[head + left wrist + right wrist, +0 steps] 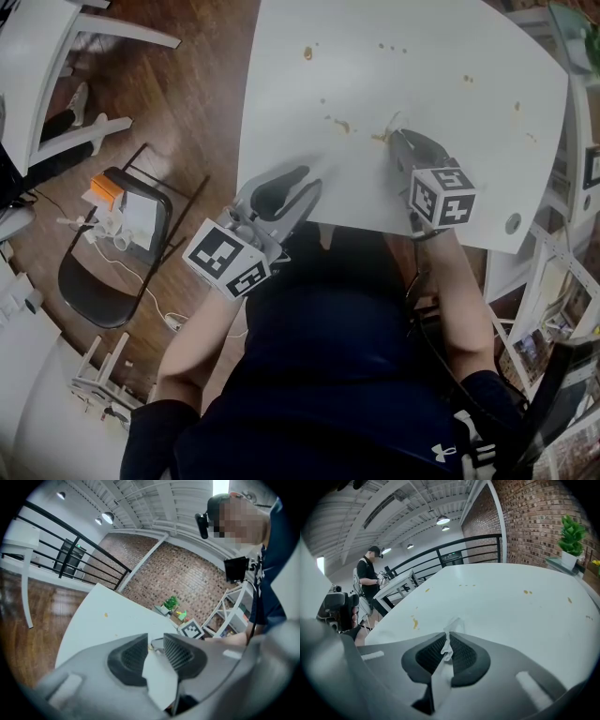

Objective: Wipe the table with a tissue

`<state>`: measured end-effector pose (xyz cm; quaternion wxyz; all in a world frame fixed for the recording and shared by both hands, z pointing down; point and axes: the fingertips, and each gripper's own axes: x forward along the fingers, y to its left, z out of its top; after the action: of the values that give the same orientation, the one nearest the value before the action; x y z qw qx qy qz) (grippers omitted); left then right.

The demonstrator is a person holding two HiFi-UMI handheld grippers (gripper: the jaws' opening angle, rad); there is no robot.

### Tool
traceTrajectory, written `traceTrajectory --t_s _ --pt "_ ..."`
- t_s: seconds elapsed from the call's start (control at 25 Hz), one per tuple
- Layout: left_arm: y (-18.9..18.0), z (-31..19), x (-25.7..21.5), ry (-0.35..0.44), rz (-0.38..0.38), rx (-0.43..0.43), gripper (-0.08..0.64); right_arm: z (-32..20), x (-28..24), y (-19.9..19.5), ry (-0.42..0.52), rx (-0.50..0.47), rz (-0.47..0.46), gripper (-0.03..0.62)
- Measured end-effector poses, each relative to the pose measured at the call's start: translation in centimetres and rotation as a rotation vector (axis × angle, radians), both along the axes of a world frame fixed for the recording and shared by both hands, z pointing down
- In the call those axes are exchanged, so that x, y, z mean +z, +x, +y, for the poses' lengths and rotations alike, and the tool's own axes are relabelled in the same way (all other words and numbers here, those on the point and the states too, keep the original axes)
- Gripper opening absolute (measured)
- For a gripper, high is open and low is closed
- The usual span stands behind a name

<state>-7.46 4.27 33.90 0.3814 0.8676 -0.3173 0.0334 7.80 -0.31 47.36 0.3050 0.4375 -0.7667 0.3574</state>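
On the right gripper (pixel 447 638) the fingers pinch a tissue (pixel 453 624) beside a brown stain (pixel 415 623) on the surface (pixel 511 613). The left gripper (pixel 155 642) has its fingers slightly apart and empty.

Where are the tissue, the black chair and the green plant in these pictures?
tissue (pixel 447 646), right gripper view, on its pinched, crumpled middle part.
black chair (pixel 89 281), head view, on the middle of its seat.
green plant (pixel 572 531), right gripper view, on its leaves.
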Motion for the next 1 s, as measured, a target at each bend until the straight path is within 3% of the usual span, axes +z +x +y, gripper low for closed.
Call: traceTrajectory --t_s 1.0 --pt "-2.3 0.3 0.2 -0.005 0.005 0.003 0.104 0.1 0.1 -1.8 0.003 0.029 0.008 0.027"
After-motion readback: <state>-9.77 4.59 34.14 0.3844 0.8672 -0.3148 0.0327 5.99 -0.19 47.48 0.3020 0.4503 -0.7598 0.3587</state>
